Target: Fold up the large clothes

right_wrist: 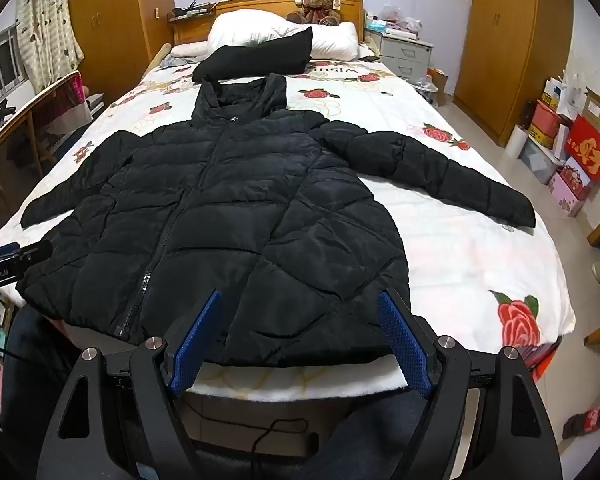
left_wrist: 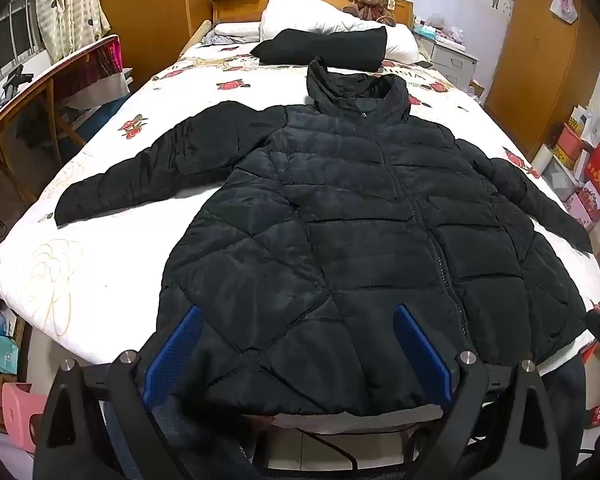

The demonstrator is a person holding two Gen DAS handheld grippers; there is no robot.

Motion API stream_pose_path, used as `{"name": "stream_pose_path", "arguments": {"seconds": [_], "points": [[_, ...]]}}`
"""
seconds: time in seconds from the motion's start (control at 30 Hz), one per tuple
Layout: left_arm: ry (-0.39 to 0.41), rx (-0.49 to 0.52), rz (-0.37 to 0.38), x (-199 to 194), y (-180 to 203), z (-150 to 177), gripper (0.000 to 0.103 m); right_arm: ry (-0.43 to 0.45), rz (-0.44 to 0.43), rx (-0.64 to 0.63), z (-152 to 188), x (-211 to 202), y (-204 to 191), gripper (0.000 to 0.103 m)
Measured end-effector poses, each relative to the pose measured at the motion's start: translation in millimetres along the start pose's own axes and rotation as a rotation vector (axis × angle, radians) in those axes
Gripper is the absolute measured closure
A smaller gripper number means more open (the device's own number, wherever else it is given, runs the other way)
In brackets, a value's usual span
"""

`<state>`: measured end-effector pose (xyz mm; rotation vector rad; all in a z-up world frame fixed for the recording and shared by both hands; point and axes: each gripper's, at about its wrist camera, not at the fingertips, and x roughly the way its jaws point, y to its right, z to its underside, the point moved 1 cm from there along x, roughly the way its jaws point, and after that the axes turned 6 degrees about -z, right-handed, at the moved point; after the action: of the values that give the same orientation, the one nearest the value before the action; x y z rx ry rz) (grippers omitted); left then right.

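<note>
Jacket (left_wrist: 340, 216): black, quilted, lying flat and zipped on the bed (left_wrist: 100, 280), front up. Long axis is running near to far, hem sitting at the near edge, hood (left_wrist: 352, 84) pointing far toward the pillow (left_wrist: 320, 20). Sleeves are spreading out left and right.

Left tool (left_wrist: 300, 312): hovering over the hem's left part, blue pads spread wide, pinching nothing.

Right tool (right_wrist: 300, 300): hovering over the hem's right part, spread wide, pinching nothing.

Left view is showing the left sleeve (left_wrist: 148, 176) in full; right view is showing the right sleeve (right_wrist: 440, 168) in full, plus the left tool's side at its left border.
</note>
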<state>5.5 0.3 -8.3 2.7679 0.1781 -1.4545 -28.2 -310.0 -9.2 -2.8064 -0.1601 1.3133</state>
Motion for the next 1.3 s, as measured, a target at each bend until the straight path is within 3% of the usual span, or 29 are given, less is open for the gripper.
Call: {"name": "stream_pose_path", "arguments": {"seconds": [1.3], "points": [[-0.011,0.016,-0.005,0.2,3.2,1.3,0.005,-0.015,-0.007,-0.01,0.6,3.5,-6.9,0.024]]}}
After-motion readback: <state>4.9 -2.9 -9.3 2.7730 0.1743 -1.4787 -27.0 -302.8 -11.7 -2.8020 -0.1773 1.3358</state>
